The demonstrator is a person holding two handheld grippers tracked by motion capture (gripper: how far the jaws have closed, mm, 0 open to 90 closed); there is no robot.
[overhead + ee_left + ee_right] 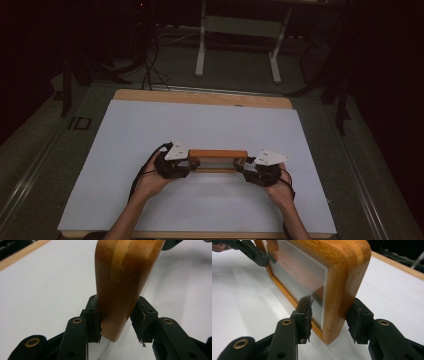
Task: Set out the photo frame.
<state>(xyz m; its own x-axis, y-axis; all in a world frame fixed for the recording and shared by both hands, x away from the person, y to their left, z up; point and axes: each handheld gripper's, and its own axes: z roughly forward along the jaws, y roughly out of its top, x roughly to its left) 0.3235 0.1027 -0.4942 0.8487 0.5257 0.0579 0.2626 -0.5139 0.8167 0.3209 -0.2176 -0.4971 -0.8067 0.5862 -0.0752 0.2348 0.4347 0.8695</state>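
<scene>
A wooden frame (pixel 218 155) with a clear pane (pixel 297 272) stands on its long edge over the white sheet, spanning the gap between my two grippers. My left gripper (pixel 192 164) is shut on the frame's left end. In the left gripper view its pads (pixel 96 315) press both faces of the rounded wood (pixel 120 277). My right gripper (pixel 241 164) is shut on the right end, one pad (pixel 305 310) on the pane and the other on the wooden back (pixel 344 290). I cannot tell whether the frame's lower edge touches the sheet.
The white sheet (pixel 150 130) covers a wooden table whose bare edge (pixel 200 96) shows at the back. Beyond it on the dark floor are the white legs of another desk (pixel 200 55) and some cables (pixel 150 70).
</scene>
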